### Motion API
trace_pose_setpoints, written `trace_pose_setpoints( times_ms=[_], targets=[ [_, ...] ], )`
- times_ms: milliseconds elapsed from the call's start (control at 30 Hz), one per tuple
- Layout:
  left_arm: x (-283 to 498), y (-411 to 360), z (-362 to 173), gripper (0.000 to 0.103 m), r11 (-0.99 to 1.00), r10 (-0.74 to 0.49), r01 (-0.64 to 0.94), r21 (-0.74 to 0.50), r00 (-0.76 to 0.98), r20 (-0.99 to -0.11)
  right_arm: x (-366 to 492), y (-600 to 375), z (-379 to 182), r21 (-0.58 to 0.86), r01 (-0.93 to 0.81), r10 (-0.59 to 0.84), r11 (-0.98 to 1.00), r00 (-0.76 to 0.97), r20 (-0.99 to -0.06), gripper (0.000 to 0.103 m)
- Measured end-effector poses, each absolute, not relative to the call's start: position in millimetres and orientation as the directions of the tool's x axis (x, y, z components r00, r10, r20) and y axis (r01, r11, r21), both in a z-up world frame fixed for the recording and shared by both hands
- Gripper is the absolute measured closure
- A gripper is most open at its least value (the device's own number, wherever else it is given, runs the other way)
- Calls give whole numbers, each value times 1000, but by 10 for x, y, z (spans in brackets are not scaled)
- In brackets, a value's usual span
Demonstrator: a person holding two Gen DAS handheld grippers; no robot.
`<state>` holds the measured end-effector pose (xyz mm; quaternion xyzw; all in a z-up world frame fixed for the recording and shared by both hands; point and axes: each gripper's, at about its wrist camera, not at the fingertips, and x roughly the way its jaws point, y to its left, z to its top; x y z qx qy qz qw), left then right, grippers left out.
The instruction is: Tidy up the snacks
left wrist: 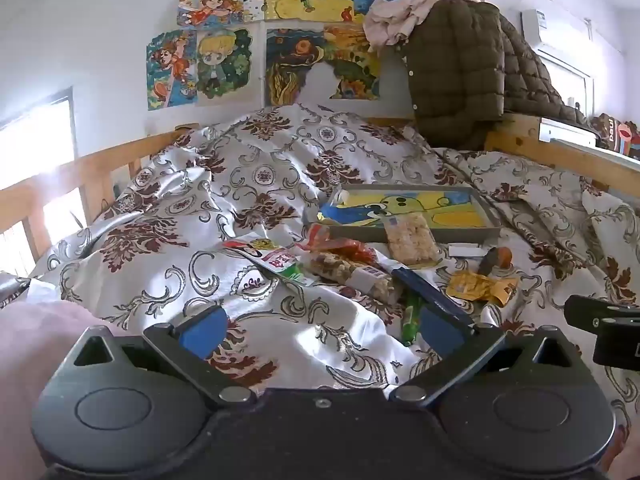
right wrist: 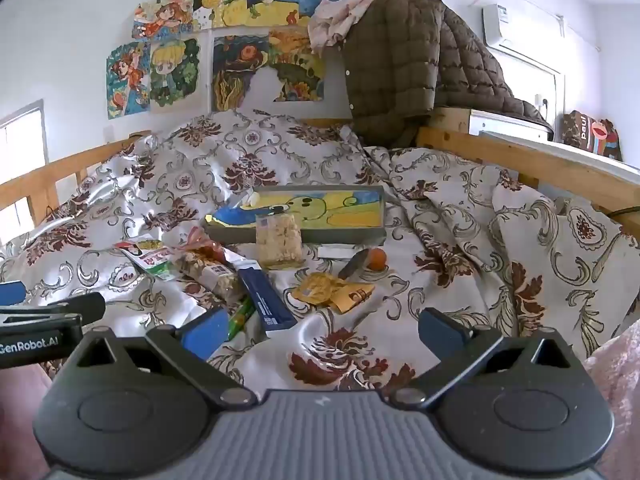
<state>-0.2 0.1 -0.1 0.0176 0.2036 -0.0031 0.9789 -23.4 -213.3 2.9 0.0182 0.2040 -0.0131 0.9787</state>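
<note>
Several snacks lie on a patterned bedspread. A grey tray (left wrist: pixel 460 234) (right wrist: pixel 340 236) with a yellow and blue drawing inside sits behind them. A clear rice-cracker pack (left wrist: pixel 410 238) (right wrist: pixel 279 240) leans on its front edge. In front lie a nut bar (left wrist: pixel 352 274) (right wrist: pixel 214 274), a dark blue packet (left wrist: pixel 432 294) (right wrist: pixel 266 298), a yellow wrapper (left wrist: pixel 478 286) (right wrist: pixel 332 290), a green stick (left wrist: pixel 412 316) (right wrist: pixel 240 316), a red-green-white packet (left wrist: pixel 280 262) (right wrist: pixel 154 260) and an orange-tipped item (left wrist: pixel 498 260) (right wrist: pixel 368 262). My left gripper (left wrist: pixel 320 328) and right gripper (right wrist: pixel 320 330) are open and empty, hovering short of the snacks.
Wooden bed rails (left wrist: pixel 100 160) (right wrist: pixel 540 160) run along both sides. A brown padded jacket (left wrist: pixel 460 64) (right wrist: pixel 400 60) hangs at the head of the bed under children's drawings (left wrist: pixel 280 40). A pink sleeve (left wrist: pixel 40 352) shows at the left. A white stick (right wrist: pixel 340 252) lies near the tray.
</note>
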Motion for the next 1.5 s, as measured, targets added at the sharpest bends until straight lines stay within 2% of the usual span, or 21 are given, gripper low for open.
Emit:
trace_pose_setpoints(
  times_ms=[167, 1500],
  targets=[
    [-2, -2, -1, 1, 999, 5, 12, 40, 916, -402, -212, -2125, 22, 23, 42, -29, 999, 906, -423, 0],
    [0, -2, -1, 1, 999, 3, 14, 39, 914, -407, -199, -2150, 2, 23, 51, -36, 998, 900, -434, 0]
  ],
)
